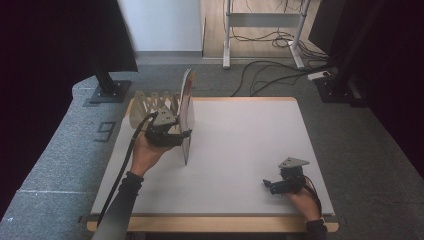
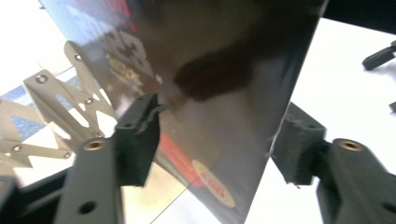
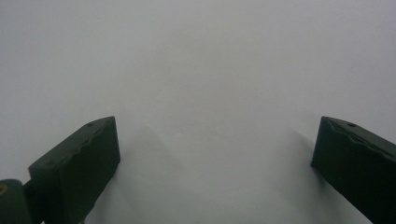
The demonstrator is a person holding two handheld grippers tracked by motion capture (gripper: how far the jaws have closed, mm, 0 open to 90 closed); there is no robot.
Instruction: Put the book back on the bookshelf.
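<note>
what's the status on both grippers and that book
Left gripper shut on thin glossy-covered book, held upright on edge. Right gripper open, low over white tabletop. Metal accordion rack right behind book.

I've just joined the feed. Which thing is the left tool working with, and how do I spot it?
Start at the white table and go to its far left corner, where a metal accordion rack stands. Just right of the rack, the left tool grips a thin glossy booklet. It is the one flat thing standing on edge, with red print on its cover.
</note>
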